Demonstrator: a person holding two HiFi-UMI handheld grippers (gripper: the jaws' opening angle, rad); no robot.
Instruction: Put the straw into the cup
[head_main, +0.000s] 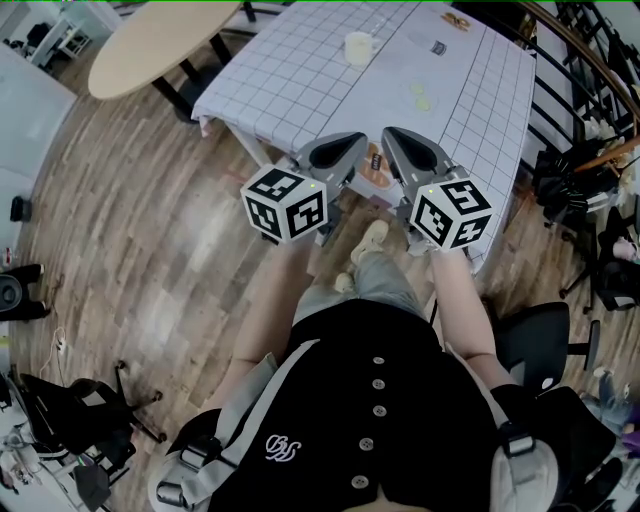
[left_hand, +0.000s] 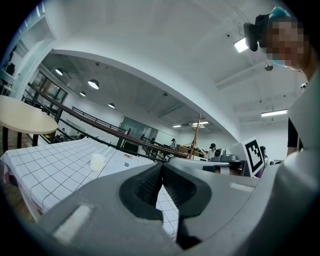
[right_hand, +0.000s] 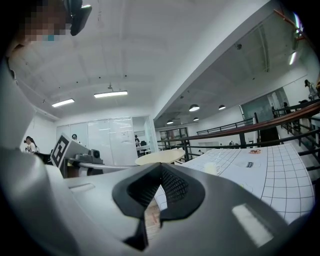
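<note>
Left gripper, right gripper shut w/ nothing held. Cup on far checked table; label there unreadable.

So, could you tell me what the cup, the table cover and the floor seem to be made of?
Cup: matte and cream-white, perhaps plastic or ceramic; too small to settle.
Table cover: likely thin cloth or vinyl, white with a dark grid; its edge drapes over the corner.
Floor: wood-look planks, slightly glossy, with a soft light sheen.
</note>
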